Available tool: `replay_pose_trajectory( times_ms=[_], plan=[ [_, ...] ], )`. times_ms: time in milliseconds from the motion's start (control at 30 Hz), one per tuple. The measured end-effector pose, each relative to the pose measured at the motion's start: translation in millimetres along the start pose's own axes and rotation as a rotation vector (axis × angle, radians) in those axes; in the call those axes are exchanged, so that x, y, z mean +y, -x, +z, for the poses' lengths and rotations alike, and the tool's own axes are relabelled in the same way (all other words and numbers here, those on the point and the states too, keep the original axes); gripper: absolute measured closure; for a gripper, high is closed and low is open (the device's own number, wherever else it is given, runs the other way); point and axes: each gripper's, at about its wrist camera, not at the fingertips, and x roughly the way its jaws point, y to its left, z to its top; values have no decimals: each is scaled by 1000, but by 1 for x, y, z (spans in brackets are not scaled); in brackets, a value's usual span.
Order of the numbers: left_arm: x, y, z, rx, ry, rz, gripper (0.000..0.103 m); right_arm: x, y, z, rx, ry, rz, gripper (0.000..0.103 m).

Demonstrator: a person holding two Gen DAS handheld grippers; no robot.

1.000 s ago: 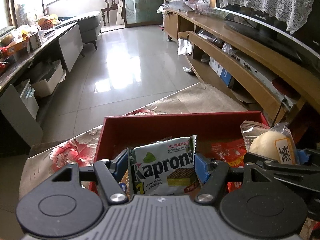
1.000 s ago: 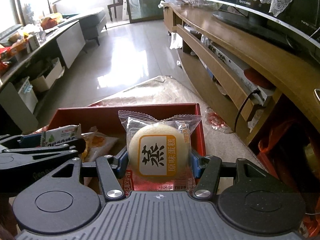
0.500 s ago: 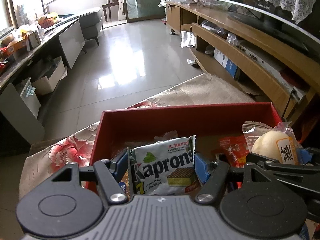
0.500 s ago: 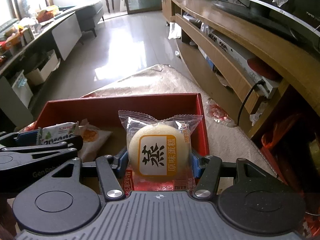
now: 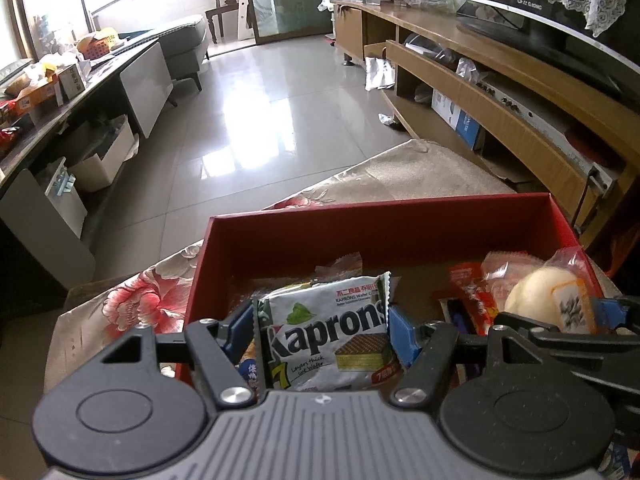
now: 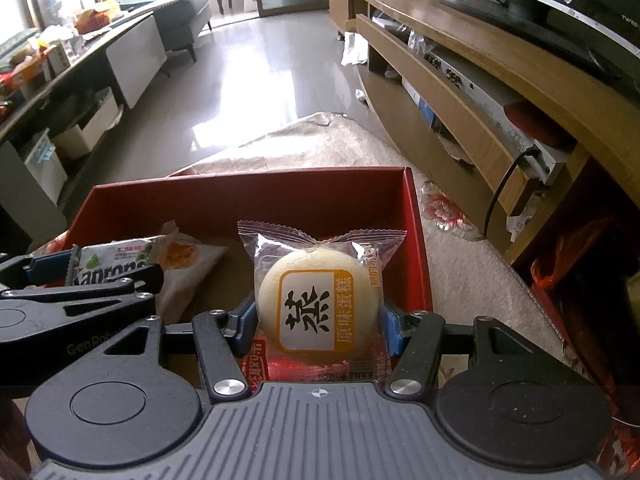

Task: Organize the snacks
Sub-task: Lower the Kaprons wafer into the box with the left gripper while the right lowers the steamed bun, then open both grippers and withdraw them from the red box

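Observation:
A red cardboard box (image 5: 376,208) lies on the flowered tablecloth with several snack packets inside. My left gripper (image 5: 322,320) is shut on a white-and-green Kaprons wafer packet (image 5: 324,332), held upright over the box's left half. Over the right half, my right gripper (image 6: 318,316) has a round yellow steamed cake (image 6: 316,304) in a clear wrapper between its blue pads. Its jaws are opening, though the pads still touch the cake. The left gripper (image 6: 80,276) with the wafer packet (image 6: 112,268) shows at the left of the right wrist view. The cake (image 5: 536,296) shows at the right of the left wrist view.
An orange-printed packet (image 6: 188,260) and red packets (image 5: 468,292) lie on the box floor. The tablecloth (image 5: 132,304) ends just beyond the box, above a tiled floor. A long wooden TV cabinet (image 5: 500,92) runs along the right, and a cluttered counter (image 5: 60,92) along the left.
Both views have tipped down slightly, so more of the box's inside shows. Each gripper still has its packet between the pads.

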Motion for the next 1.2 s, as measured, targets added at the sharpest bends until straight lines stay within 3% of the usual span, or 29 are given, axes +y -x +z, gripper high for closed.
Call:
replay_pose_trajectory(
  times_ms=[633,1033,1200],
  plan=[
    [13,14,5,-27,60,-13,30,-2,14,0,-39,3,33,29],
    [16,31,12,-89,66,-19,25,-5,21,0,-64,-15,43,26],
    [23,36,12,-89,100,-32,25,-14,21,1,-49,-86,123,24]
  ],
)
